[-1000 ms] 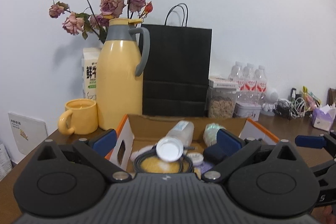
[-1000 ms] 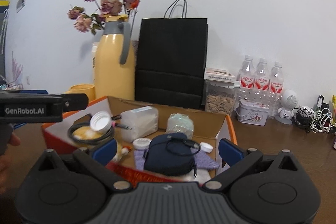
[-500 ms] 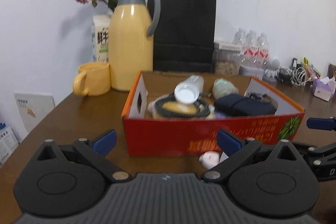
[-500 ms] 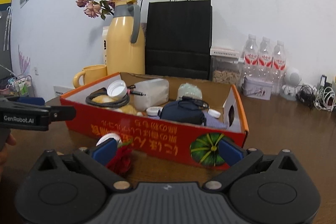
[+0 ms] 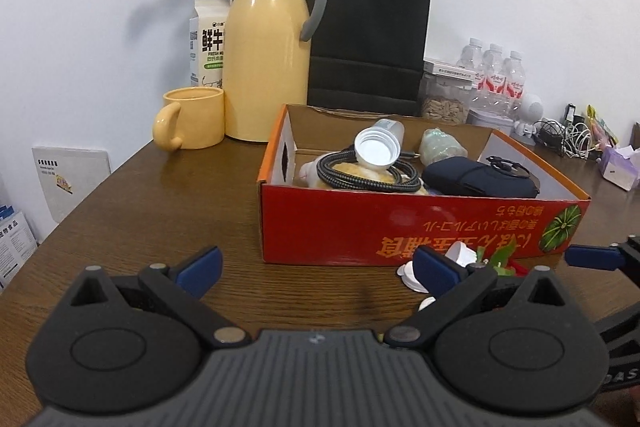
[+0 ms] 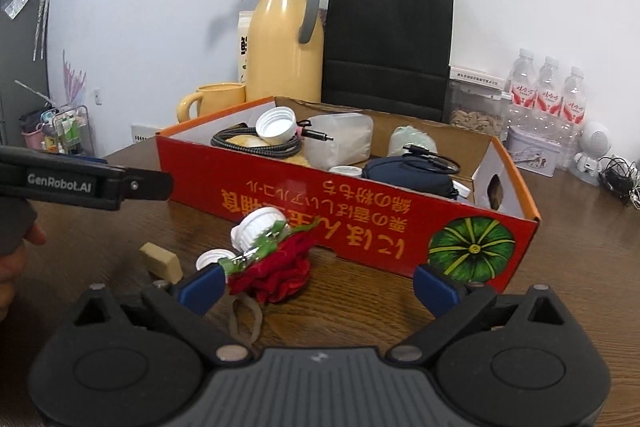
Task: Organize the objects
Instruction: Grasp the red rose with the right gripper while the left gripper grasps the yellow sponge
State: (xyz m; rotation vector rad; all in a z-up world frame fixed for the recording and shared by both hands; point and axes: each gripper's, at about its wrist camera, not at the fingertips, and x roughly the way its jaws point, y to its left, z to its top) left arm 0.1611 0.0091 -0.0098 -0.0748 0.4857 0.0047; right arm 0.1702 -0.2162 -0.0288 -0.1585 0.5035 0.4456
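Both grippers have drawn back and sunk from above the red box [image 6: 344,203] to its near side; the right gripper [image 6: 316,285], its fingers just closing a little with nothing pressed, now faces the red rose [image 6: 280,267] and white caps [image 6: 256,225] on the desk [image 5: 160,211]

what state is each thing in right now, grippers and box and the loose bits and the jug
left gripper: open, nothing between its fingers
right gripper: open, jaws just closed a little, red rose partly between them
red box: open-topped, holding items
red rose: lying on the table in front of the box
white caps: loose beside the rose
yellow jug: upright, lid on
yellow mug: upright
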